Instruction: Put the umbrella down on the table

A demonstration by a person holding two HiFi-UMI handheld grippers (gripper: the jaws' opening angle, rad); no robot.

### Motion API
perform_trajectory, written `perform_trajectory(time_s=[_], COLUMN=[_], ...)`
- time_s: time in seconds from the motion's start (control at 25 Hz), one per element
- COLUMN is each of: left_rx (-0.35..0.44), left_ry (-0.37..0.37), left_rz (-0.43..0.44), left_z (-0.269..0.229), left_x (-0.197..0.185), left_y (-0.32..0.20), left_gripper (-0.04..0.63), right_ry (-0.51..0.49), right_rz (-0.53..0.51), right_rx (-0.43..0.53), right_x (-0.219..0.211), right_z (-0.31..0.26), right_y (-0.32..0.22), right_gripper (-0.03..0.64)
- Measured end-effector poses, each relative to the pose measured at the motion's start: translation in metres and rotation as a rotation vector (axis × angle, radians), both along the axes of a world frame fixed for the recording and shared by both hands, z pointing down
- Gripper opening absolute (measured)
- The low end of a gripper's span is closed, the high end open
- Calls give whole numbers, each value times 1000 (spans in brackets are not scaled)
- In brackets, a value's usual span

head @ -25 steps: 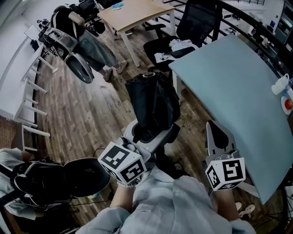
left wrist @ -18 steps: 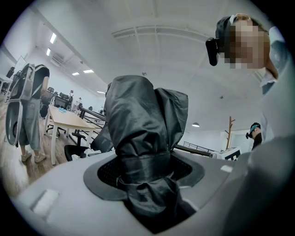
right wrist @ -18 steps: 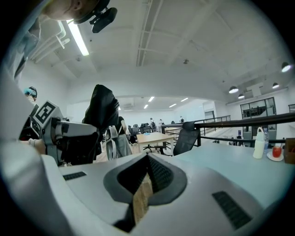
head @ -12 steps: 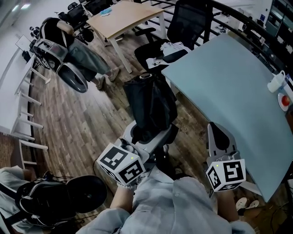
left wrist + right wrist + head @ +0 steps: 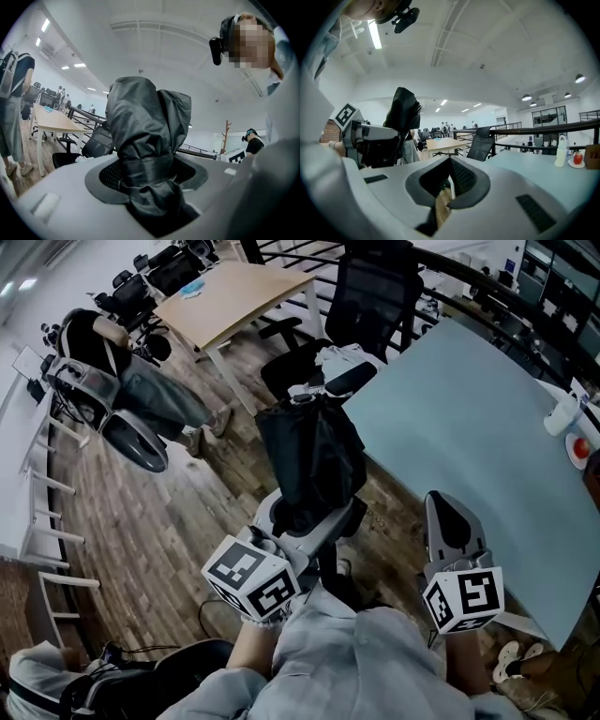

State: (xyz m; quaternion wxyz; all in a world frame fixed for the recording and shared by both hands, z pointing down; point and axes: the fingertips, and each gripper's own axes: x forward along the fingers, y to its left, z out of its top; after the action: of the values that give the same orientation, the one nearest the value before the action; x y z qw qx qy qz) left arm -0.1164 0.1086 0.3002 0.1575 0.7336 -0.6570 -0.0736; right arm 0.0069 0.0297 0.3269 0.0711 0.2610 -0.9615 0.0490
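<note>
**Head view.** The left gripper (image 5: 302,517), a white body with a marker cube, holds a folded black fabric umbrella (image 5: 311,451) by its lower end. The umbrella stands roughly upright, with its tip pointing away from the person. It is over the brown wood-plank floor (image 5: 169,512), just beside the near-left edge of the large pale blue-grey table (image 5: 469,427), and not resting on it. The right gripper (image 5: 448,514) is low on the right, at the table's near edge and apart from the umbrella. A black mesh office chair (image 5: 375,287) stands beyond the umbrella. A light wooden desk (image 5: 234,296) is farther back on the left, and a seated person (image 5: 141,395) is at upper left. A white bottle (image 5: 562,413) stands at the table's far right end.

**Left gripper view.** The jaws are clamped on the umbrella's bundled cloth. A dark strap band around the fabric sits right between the pads. Cloth fills the gap and bulges out above it.

**Right gripper view.** The jaws are drawn almost together, with only a sliver of floor showing between them and nothing held. To the left is the left gripper, with the umbrella rising above it. The table top spreads to the right. At its far end the bottle stands just beside a small red round thing (image 5: 577,158) on a white dish.
</note>
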Motion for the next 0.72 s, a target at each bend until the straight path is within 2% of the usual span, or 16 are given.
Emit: perform_trajectory(time_s=[0.24, 0.72], left_rx=[5, 37], left_ry=[8, 16], left_rz=[58, 215], left_z=[-3, 1], left_x=[-41, -84], left_y=[-20, -56], left_gripper=[272, 272], right_ry=[4, 33], right_rz=[72, 209], right_rx=[10, 33], right_x=[-31, -67], right_z=[-6, -4], right_y=[-12, -26], right_gripper=[-9, -9])
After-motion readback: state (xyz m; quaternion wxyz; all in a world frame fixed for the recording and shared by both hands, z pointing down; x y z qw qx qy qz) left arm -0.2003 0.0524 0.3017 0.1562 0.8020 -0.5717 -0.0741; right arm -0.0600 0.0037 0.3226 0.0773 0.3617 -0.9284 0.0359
